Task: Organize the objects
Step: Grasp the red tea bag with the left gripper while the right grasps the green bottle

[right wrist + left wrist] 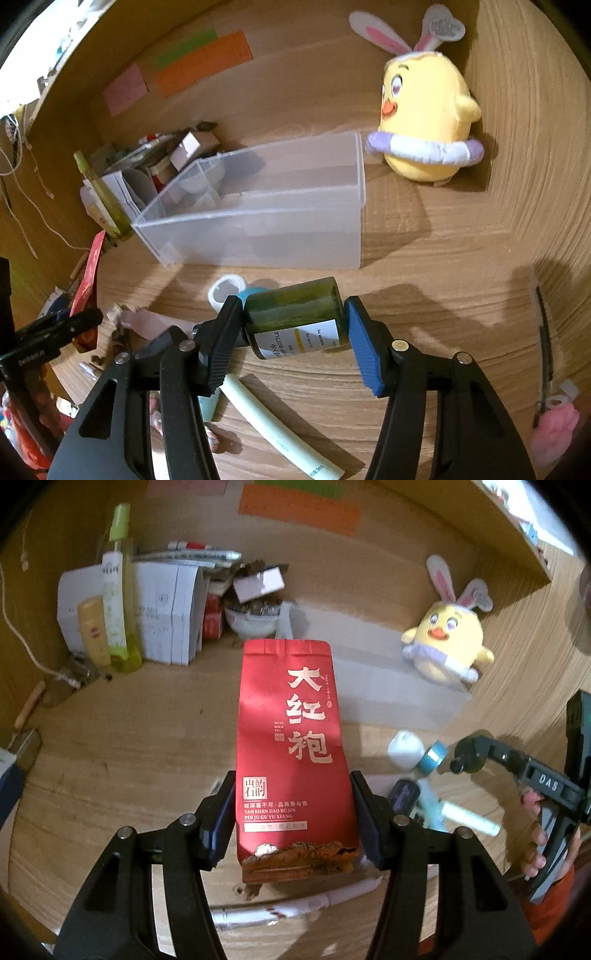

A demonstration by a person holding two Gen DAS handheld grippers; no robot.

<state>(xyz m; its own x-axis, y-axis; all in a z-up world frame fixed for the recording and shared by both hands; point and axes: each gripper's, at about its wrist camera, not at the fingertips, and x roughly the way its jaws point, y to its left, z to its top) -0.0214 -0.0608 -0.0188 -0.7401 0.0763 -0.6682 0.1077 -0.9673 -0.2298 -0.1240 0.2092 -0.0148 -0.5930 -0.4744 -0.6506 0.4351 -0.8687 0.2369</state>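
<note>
Red and matt, the tea pouch (295, 749) carries large pale characters down its front, a gold-brown mountain print at its base and a crimped top edge. The left gripper (293, 812) pinches its lower half, both pads pressed on its sides, holding it upright above the wooden desk (122, 760).

The right gripper (291, 339) clamps a dark green bottle (295, 317) with a white label, held tilted just in front of the clear bin (258, 221). The bin is a long translucent box with a divider near its far end; nothing can be made out inside.

Right of the bin sits a yellow chick plush (424, 122). Left of it stand white boxes (125, 188) and a green spray bottle (99, 195). In front of the bin lies a pale tube (273, 424).
</note>
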